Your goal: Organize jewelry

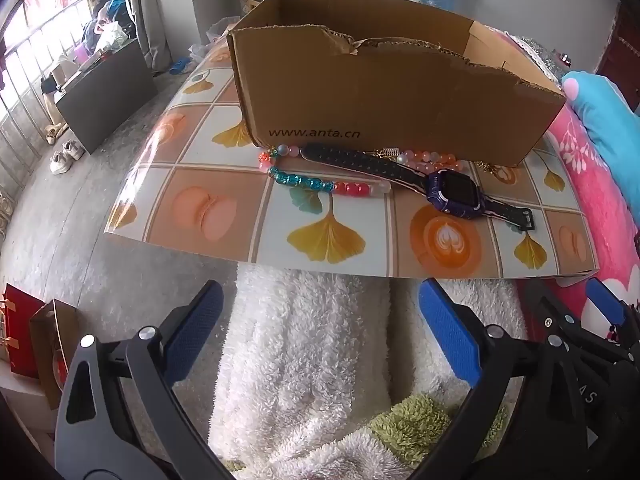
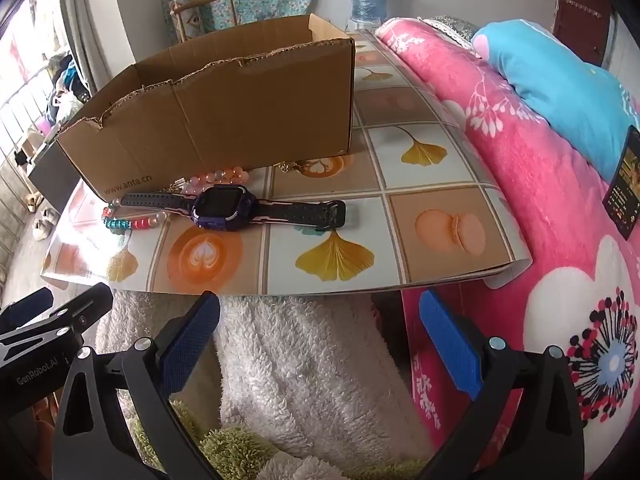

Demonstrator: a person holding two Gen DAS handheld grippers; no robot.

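Both grippers released and empty, short of the jewelry on the mat.

The left gripper (image 1: 320, 336) and right gripper (image 2: 320, 336) each hold their blue pads spread wide over white fleece (image 1: 304, 340), with nothing between them. Ahead of both sets of fingers lies the patterned mat (image 1: 216, 216). On it, beyond the fingertips, the watch (image 1: 456, 190) lies flat with its strap stretched out; from the left gripper it sits ahead and to the right, from the right gripper ahead and to the left. The bead bracelet (image 1: 320, 185) lies just beside the strap, partly under it. A pink bead string (image 2: 222, 178) and a thin gold chain (image 2: 294, 166) lie against the foot of the box (image 1: 392, 92), which stands farthest from the fingers. The pink blanket (image 2: 532, 168) lies to the right of the right gripper.
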